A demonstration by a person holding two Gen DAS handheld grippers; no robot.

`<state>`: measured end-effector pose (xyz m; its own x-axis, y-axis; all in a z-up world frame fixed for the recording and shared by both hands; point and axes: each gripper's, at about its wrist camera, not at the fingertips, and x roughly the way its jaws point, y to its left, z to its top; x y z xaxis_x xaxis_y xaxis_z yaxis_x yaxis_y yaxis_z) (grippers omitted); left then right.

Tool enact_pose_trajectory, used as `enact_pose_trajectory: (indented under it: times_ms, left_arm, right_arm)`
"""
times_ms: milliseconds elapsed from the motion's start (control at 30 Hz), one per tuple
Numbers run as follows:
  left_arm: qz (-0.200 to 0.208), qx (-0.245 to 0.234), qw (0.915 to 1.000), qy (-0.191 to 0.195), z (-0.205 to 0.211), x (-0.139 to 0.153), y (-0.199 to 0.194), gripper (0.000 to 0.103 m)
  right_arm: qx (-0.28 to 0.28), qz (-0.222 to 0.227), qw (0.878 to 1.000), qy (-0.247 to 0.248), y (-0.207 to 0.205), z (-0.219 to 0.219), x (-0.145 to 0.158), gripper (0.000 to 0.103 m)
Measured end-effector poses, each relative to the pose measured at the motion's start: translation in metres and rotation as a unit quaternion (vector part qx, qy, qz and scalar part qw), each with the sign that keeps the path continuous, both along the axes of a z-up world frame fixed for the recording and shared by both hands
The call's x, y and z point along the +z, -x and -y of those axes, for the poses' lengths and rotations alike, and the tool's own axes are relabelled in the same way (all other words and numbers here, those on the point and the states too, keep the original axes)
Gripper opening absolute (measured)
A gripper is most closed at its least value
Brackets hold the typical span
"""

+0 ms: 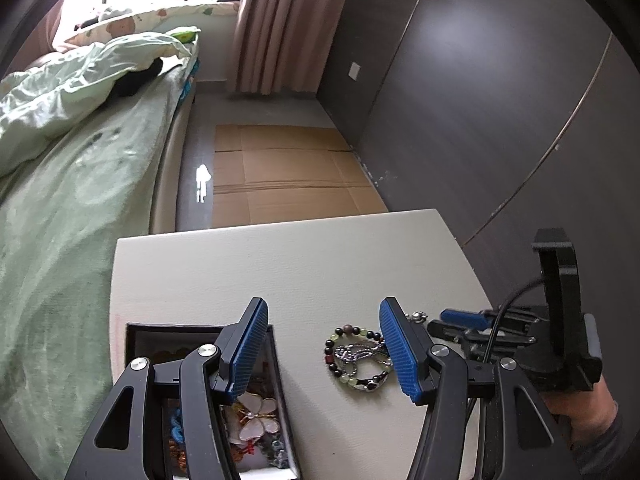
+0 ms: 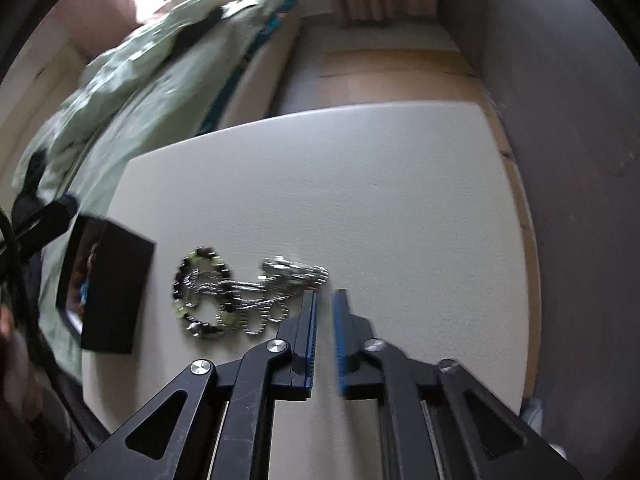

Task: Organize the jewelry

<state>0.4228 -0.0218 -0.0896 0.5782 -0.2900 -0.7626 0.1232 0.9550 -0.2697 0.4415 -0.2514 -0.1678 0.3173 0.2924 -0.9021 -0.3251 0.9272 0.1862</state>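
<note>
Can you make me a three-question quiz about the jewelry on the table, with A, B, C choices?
1. Where is the bead bracelet?
A. on the table
B. on the bed
C. inside the box

2. What colour are the tool pads?
A. red
B. blue
C. yellow

3. Is the right tool holding anything?
A. a bracelet
B. a flower brooch
C. nothing

Answers: A, it lies on the white table beside the black box, with the silver chain over it. B, the ribbed pads are blue. C, only bare table shows in its narrow gap.
</note>
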Motion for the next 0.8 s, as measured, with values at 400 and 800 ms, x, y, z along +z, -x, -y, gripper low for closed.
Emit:
enact_pose_trajectory:
  times_ms: [400,800]
  left_arm:
    - [-0.002,0.017,0.9999,0.002,-0.018,-0.001,-0.004,0.060]
    - [-0.002,0.019,0.9998,0.001,-0.022,0.002,-0.007,0.060]
  right_arm:
    - [0.148,0.049,0.984,0.083,0.003,-0.030,-0.010,0.046]
    - [0.186,0.080,0.976,0.080,-0.008,-0.050,-0.012,0.023]
